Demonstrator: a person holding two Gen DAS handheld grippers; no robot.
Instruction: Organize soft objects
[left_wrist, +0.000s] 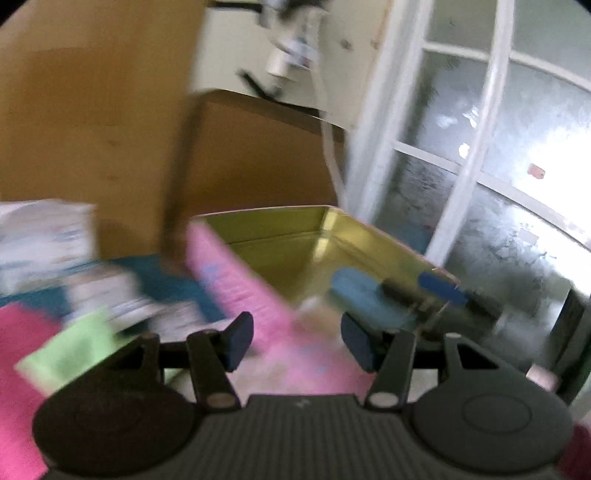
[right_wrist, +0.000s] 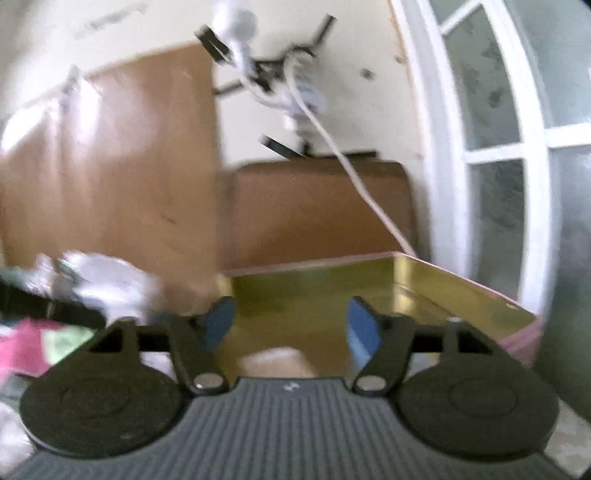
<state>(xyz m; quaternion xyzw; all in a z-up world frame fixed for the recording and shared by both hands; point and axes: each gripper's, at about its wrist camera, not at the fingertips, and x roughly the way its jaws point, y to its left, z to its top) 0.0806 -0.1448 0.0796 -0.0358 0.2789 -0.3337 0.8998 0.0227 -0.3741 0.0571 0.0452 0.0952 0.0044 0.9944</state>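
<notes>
A tin box, gold inside and pink outside, stands ahead in both views. My left gripper is open just in front of its pink outer wall; motion blur hides whether anything touches its pads. My right gripper hovers over the box's right side, and in its own view it stands open above the gold floor with nothing between its pads. A small beige soft thing lies low in the box. Pink cloth and green cloth lie to the left.
White packets and a teal surface lie left of the box. A white plastic bag sits at the left. Brown boards lean on the wall behind. A white cable hangs down to the box, and a window frame stands on the right.
</notes>
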